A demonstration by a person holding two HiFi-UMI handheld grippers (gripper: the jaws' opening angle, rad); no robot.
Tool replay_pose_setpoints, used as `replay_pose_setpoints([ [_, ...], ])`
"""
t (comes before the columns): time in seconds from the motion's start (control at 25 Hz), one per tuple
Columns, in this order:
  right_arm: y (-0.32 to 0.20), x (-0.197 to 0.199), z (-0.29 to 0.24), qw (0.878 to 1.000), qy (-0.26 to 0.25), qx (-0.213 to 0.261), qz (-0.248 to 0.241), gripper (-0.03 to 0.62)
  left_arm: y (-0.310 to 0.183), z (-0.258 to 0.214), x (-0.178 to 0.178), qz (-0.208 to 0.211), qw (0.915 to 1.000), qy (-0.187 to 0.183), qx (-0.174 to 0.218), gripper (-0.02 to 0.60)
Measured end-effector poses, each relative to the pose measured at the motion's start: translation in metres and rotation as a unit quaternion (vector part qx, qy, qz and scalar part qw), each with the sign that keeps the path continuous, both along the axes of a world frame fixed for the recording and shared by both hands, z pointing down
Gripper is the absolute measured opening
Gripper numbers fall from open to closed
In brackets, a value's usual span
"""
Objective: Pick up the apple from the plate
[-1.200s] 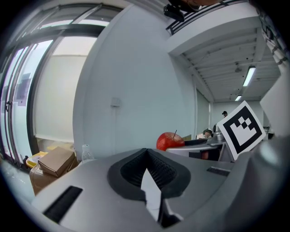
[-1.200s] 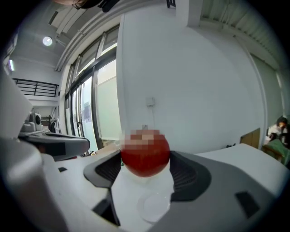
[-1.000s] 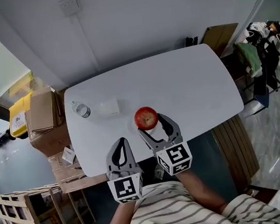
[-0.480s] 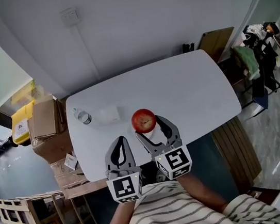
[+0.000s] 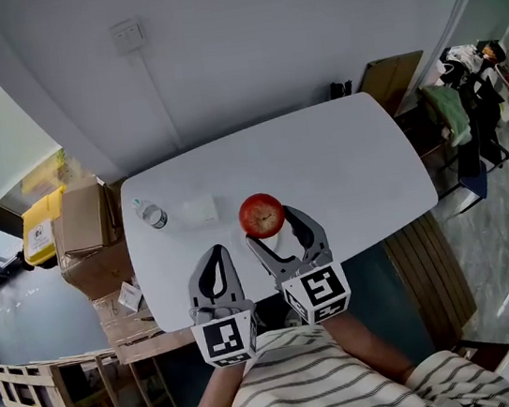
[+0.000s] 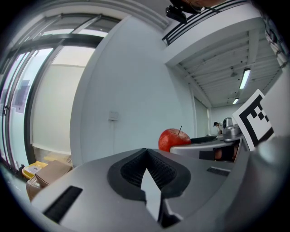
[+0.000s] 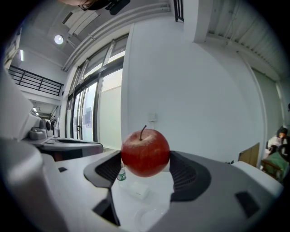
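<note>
Right gripper [image 5: 275, 230] fingers clamp apple [image 7: 145, 152] across its widest girth, firm, smooth, probably slippery; left gripper [image 5: 214, 254] fingers pressed together, empty.

White table [image 5: 352, 155], pale grey wall [image 5: 286, 32] with switch plate [image 5: 127, 37], cardboard boxes [image 5: 81, 219] left, tall windows [image 7: 88, 108]

A person in a striped top is holding both arms forward: the grey marker-cubed right gripper [image 5: 271, 227] is clamping a round red apple [image 5: 261, 214], while the matching left gripper [image 5: 214, 254] is hovering beside it, jaws pressed together.
</note>
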State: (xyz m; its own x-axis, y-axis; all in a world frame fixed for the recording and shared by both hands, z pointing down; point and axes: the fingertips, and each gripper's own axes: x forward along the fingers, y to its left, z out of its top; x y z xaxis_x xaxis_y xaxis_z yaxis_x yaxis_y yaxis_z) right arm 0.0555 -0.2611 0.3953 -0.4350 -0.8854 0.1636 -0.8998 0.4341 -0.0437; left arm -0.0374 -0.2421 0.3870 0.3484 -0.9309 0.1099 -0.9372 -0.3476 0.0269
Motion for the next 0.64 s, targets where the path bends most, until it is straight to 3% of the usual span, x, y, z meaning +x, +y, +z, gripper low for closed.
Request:
replay_pose_setpoints([
  [0.64,0.0027,-0.009,-0.0047,1.0,0.001,0.003,-0.007,0.344,-0.0022,-0.0058,-0.0013,-0.001,1.0,0.005,0.004,0.005],
])
